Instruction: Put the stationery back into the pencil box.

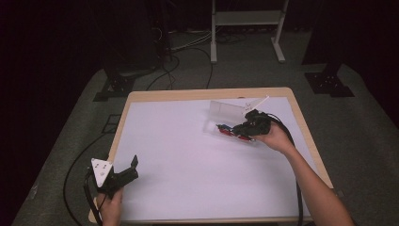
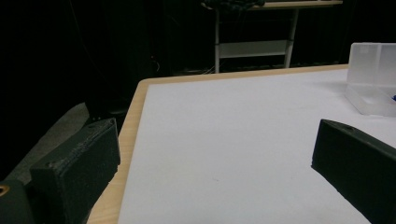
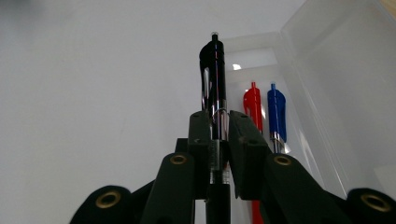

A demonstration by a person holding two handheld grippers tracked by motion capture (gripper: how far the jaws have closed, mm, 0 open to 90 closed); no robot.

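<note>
While the right gripper (image 3: 215,135) pinches the black pen (image 3: 213,74) over the clear box (image 1: 226,113) at two o'clock on the table (image 1: 188,160), a tilt could knock it against the wall. Pens: three (one black, one red (image 3: 252,105), one blue (image 3: 276,109)). Left gripper (image 1: 134,168) gapes empty at seven.

**Tons of open table, one cluttered corner**

Most of the white table (image 1: 188,155) is bare, so a gripper could sweep across it freely. The only obstacle is the clear plastic box (image 1: 225,113) toward 1 o'clock from the table's middle, its lid standing upright behind it. The right gripper (image 1: 244,129) hangs right over that tray, crowding it.
</note>
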